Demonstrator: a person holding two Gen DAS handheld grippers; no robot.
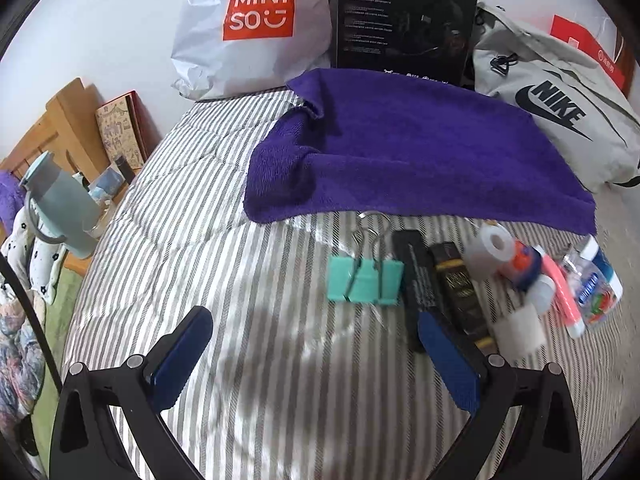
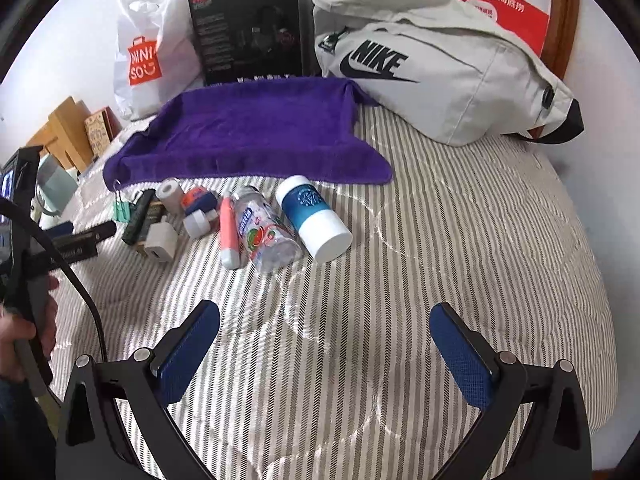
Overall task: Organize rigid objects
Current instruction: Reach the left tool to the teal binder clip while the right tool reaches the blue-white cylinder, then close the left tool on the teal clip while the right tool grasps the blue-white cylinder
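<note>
We are looking at a bed (image 2: 460,240) wearing a grey-and-white striped quilt under soft daylight, running back to a plain white wall (image 1: 100,20), while a wooden headboard (image 1: 60,128) is standing past its left edge and a green floor (image 1: 66,292) is showing below.

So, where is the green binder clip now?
The green binder clip lies on the striped bedcover, at the left end of the row of small items, just in front of the purple towel and beside a black flat box.
</note>
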